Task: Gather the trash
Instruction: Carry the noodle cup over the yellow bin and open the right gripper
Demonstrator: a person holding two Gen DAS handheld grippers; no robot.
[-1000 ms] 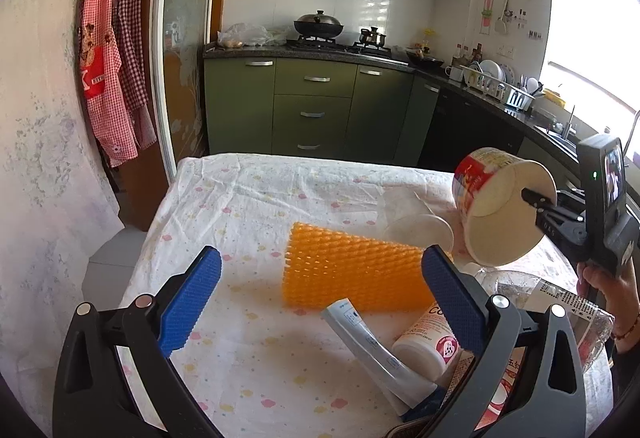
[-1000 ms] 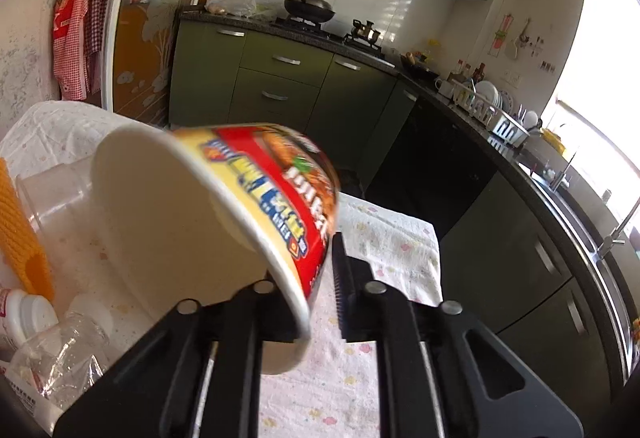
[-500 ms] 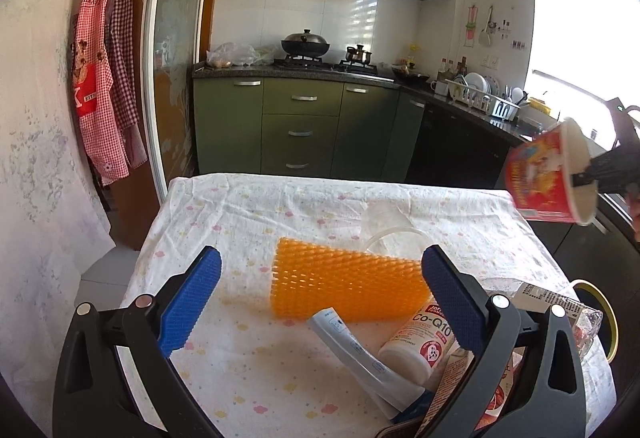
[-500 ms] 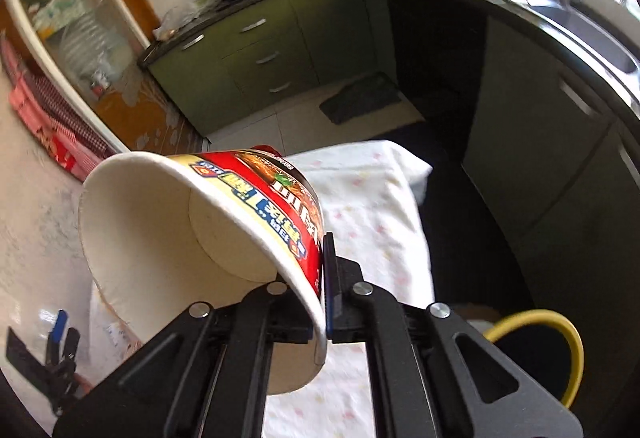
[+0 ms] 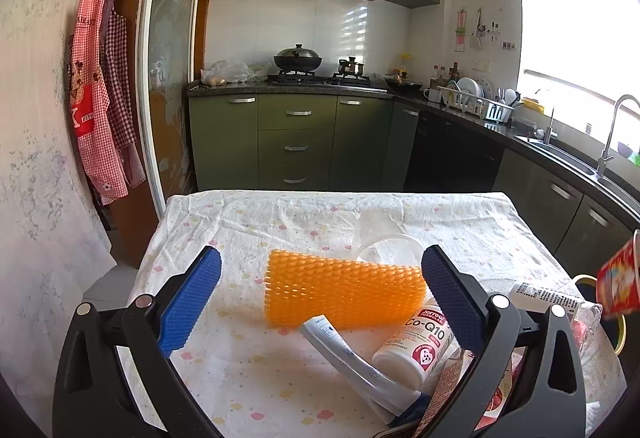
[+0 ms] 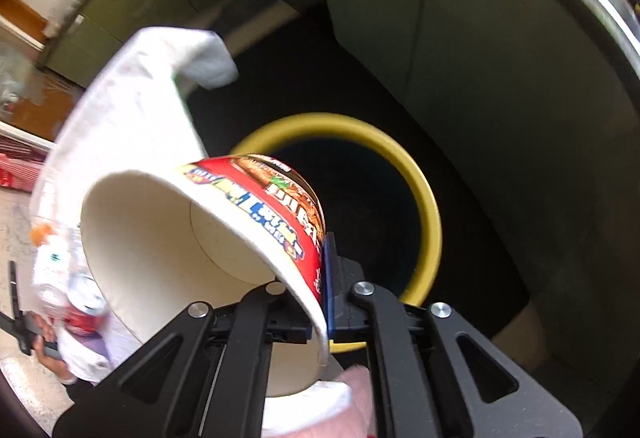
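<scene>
My right gripper (image 6: 320,302) is shut on the wall of a red and white instant noodle cup (image 6: 200,238). It points steeply down, with the cup beside the table's edge over a dark bin with a yellow rim (image 6: 430,210). In the left wrist view the same cup (image 5: 618,286) shows at the far right edge, above the bin rim (image 5: 619,330). My left gripper (image 5: 320,298) hangs open over the table with nothing between its blue pads. Beyond it lie an orange mesh sleeve (image 5: 344,294), a white Co-Q10 bottle (image 5: 420,342), a tube (image 5: 348,354) and a clear cup (image 5: 384,242).
A flowered white cloth covers the table (image 5: 248,222). A crushed clear bottle (image 5: 552,298) lies near its right edge. Green kitchen cabinets (image 5: 296,146) stand behind and along the right wall, close to the bin. Aprons (image 5: 100,110) hang on the left wall.
The right gripper carried the noodle cup off the table to the right and tipped down over the yellow-rimmed bin. The left gripper stayed nearly in place, still open.
</scene>
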